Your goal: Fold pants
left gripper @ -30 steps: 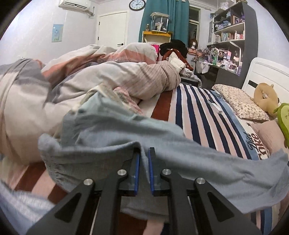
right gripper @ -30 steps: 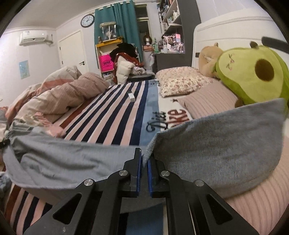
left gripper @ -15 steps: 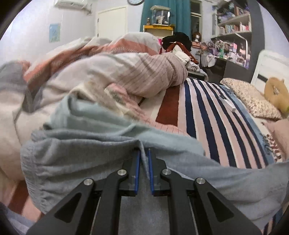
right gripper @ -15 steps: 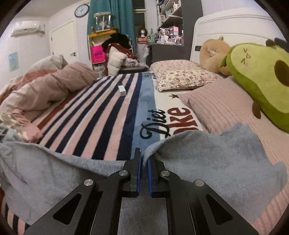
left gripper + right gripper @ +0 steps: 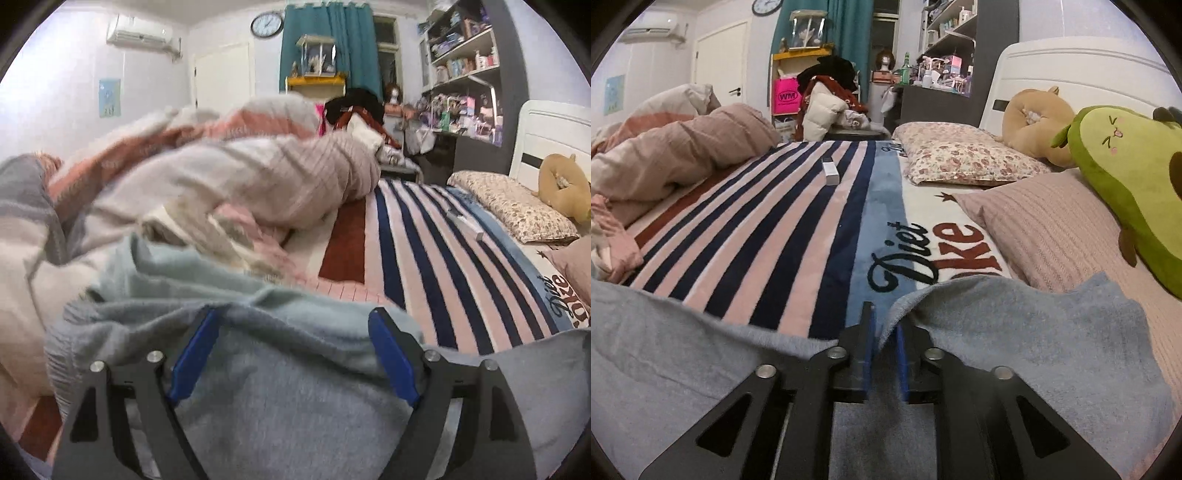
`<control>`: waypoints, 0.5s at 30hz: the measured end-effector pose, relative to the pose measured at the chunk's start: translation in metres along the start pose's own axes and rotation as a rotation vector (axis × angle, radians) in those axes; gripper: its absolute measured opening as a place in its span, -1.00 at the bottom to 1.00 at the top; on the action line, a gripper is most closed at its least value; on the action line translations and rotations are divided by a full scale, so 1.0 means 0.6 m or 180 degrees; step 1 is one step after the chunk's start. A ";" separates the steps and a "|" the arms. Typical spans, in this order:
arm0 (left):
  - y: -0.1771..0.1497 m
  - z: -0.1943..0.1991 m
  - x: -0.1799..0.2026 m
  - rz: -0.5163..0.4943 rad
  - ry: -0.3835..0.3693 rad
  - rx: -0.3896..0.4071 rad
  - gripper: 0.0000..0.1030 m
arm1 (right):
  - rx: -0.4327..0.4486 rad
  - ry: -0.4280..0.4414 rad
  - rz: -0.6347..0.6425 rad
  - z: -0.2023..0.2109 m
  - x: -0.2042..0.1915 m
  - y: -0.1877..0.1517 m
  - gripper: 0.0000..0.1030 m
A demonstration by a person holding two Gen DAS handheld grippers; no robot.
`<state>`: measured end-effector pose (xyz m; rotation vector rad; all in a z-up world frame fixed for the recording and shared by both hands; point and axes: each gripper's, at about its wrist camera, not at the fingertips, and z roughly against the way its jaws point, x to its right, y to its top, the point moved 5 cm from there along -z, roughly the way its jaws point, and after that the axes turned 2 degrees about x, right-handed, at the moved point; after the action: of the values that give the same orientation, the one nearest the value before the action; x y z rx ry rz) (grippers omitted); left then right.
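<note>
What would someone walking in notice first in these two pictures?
Probably the green avocado plush lying on the pink pillow near the headboard, at the right. Then the striped blanket across the bed, with the grey pants spread along its near edge. In the left view, a rumpled duvet is heaped behind the pants.

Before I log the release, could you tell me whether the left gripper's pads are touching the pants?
Apart. In the left wrist view, the left gripper is opening; its blue pads stand wide, with the pants lying slack between them.

Striped blanket [image 5: 757, 236], avocado plush [image 5: 1126, 177], floral pillow [image 5: 960, 158], rumpled duvet [image 5: 258, 177].
</note>
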<state>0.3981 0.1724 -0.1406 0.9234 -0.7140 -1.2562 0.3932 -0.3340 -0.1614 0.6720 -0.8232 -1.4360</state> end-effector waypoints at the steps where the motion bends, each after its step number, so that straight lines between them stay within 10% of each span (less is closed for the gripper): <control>1: 0.003 0.004 0.001 -0.0027 0.0001 0.0021 0.57 | 0.0015 0.0022 -0.0025 0.001 0.000 -0.001 -0.25; 3: 0.008 0.015 -0.001 -0.0050 0.0035 0.0075 0.66 | 0.0086 -0.0001 -0.0054 0.008 0.000 0.001 0.34; 15: 0.005 0.086 -0.142 0.0610 0.0527 0.0019 0.92 | 0.0202 0.0529 -0.0088 0.051 -0.044 0.019 0.36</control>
<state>0.3393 0.2468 -0.1102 0.9295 -0.6588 -0.9973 0.3759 -0.3046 -0.1372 0.8424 -0.7341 -1.3632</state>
